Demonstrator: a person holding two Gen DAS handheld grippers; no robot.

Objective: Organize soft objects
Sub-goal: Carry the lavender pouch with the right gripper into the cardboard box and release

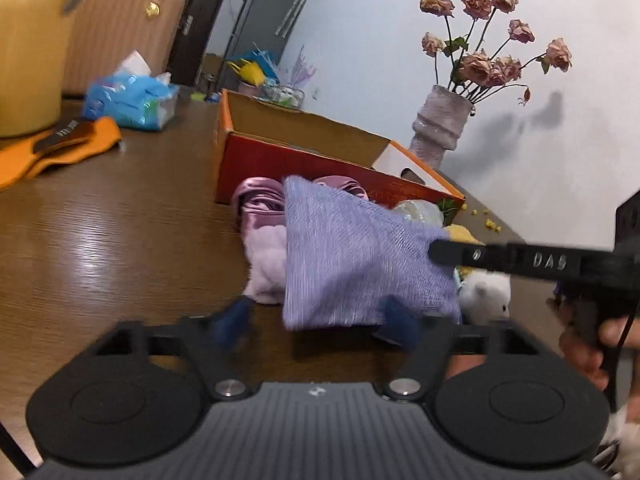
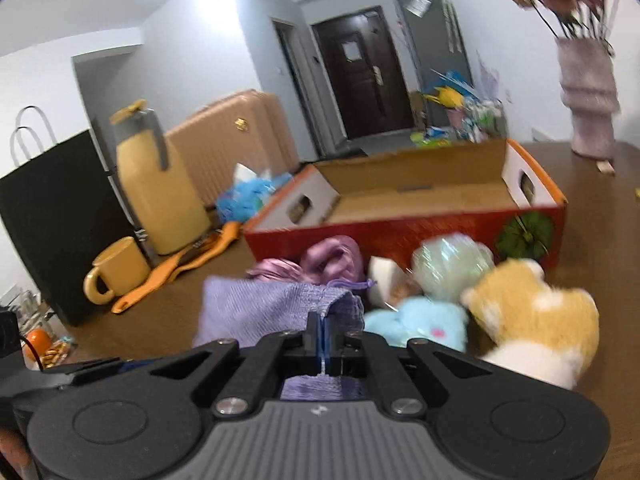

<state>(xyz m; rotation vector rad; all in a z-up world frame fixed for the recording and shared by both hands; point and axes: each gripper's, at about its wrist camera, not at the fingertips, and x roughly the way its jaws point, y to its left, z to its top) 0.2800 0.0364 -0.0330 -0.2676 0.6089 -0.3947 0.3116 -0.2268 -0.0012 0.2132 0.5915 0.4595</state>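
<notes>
right hand-held gripper (image 2: 322, 334) – clamps purple cloth (image 2: 276, 312) | left hand-held gripper (image 1: 320, 322) – wide, empty | box (image 2: 400, 228) behind toys

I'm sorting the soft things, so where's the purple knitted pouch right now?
The purple knitted pouch is pinched in the right gripper, lifted just in front of the red cardboard box.

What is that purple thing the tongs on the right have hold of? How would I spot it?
Find the red cardboard box on the brown table. In front of it lies a pile of soft toys. The lavender knitted pouch is the flat ribbed one with a drawstring, pinched by the right tongs, unlike the fluffy plush around it.
</notes>
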